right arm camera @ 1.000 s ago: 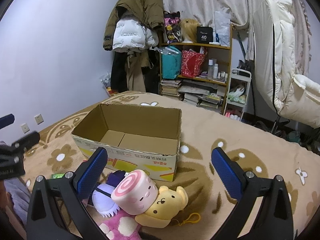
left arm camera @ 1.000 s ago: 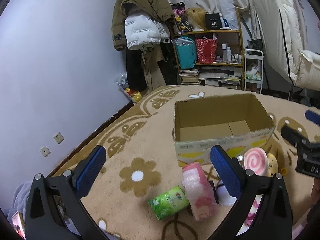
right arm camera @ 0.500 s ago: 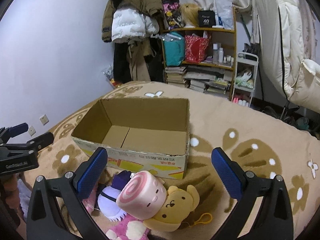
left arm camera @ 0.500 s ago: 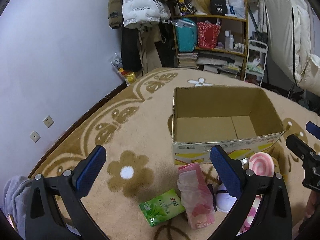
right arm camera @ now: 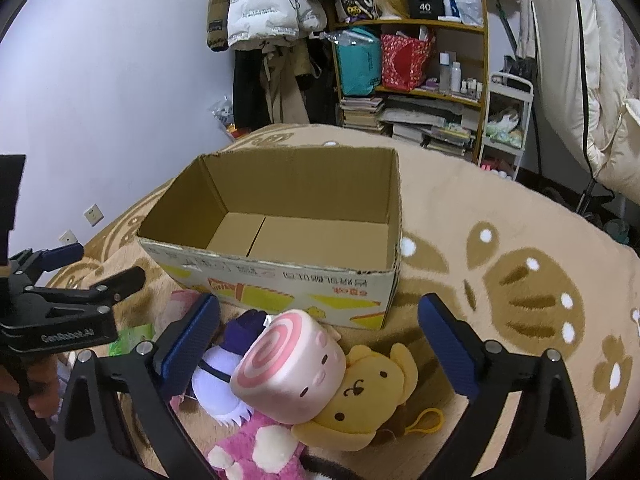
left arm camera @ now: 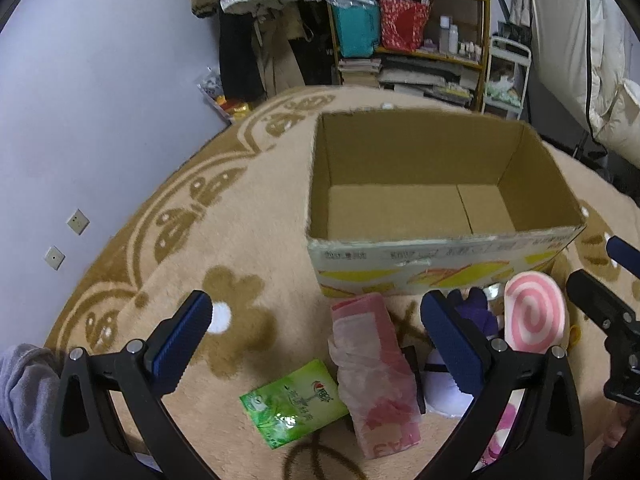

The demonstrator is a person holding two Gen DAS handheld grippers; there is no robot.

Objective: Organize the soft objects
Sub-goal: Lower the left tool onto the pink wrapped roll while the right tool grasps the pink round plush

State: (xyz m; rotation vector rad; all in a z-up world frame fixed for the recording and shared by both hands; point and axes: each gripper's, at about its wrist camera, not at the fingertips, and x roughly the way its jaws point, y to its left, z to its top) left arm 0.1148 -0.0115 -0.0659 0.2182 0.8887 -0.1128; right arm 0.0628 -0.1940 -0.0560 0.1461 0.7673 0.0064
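**Plush first, box waiting empty**

Pink swirl-roll plush (right arm camera: 286,372) is lying nearest us, against the yellow bear (right arm camera: 366,396). We are holding the right gripper (right arm camera: 318,354) wide apart above it, the left gripper (left arm camera: 316,344) apart too. We are aiming to straddle it squarely, then lift clear into the cardboard box (right arm camera: 280,280) just beyond.

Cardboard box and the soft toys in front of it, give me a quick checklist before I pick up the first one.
1. Cardboard box open with bare floor: ok.
2. Right gripper open, holding nothing: ok.
3. Left gripper open, holding nothing: ok.
4. Pink swirl roll plush on top of the pile, uncovered, between the right fingers: ok.
5. Roll free of its neighbours: not ok; it leans on the yellow bear plush and white-purple plush.
6. Green packet and pink tissue pack lie apart from the plush pile: ok.
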